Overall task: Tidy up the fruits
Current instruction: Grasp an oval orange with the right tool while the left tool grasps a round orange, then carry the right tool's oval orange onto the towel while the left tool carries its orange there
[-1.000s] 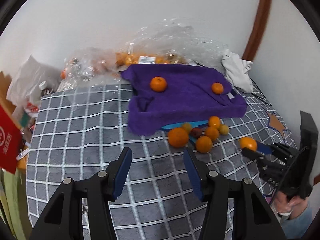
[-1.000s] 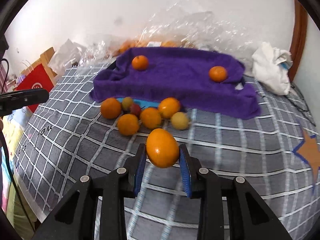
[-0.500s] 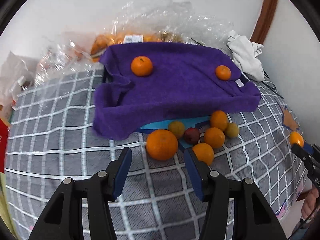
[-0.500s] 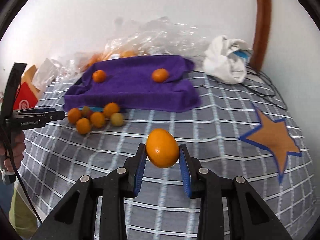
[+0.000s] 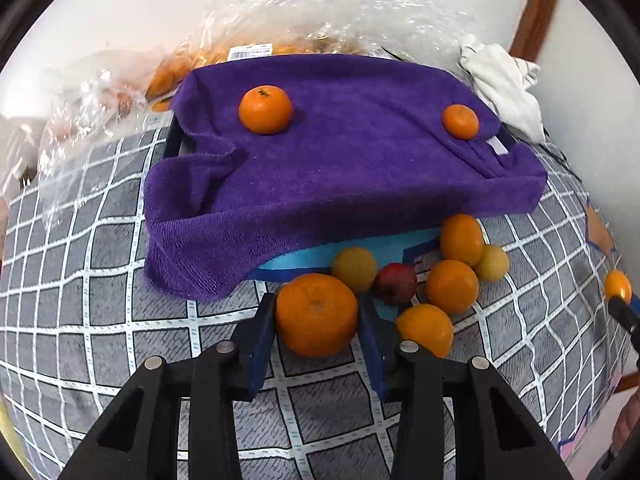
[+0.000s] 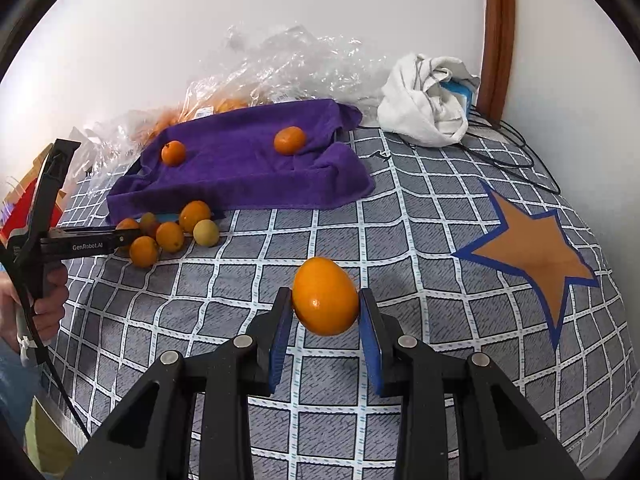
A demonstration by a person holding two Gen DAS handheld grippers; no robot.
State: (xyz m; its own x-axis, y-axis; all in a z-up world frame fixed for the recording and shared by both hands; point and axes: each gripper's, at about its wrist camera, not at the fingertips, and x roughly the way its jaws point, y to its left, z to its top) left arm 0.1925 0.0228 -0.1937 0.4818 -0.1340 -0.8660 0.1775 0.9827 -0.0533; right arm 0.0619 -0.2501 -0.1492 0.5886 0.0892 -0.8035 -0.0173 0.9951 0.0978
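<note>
A: How will the big mandarin (image 5: 316,314) handle?

B: Light, round, soft-skinned; hold its widest middle gently. It lies on the near bedspread (image 5: 120,320), left of the fruit cluster (image 5: 452,276).

A: Jaws?

B: Left gripper (image 5: 318,320) brackets it, seemingly touching, though I cannot tell if it's clamped. Right gripper (image 6: 325,320) pinches an oval orange (image 6: 325,296) aloft.

A: What covers the bed?

B: A grey checked bedspread (image 6: 400,216), with an orange star (image 6: 536,244) toward its right edge.

A: And at the far edge?

B: Crumpled clear plastic (image 6: 296,64), a white cloth (image 6: 420,108) at the far right corner, and black cables (image 6: 516,152), possibly chargers.
</note>
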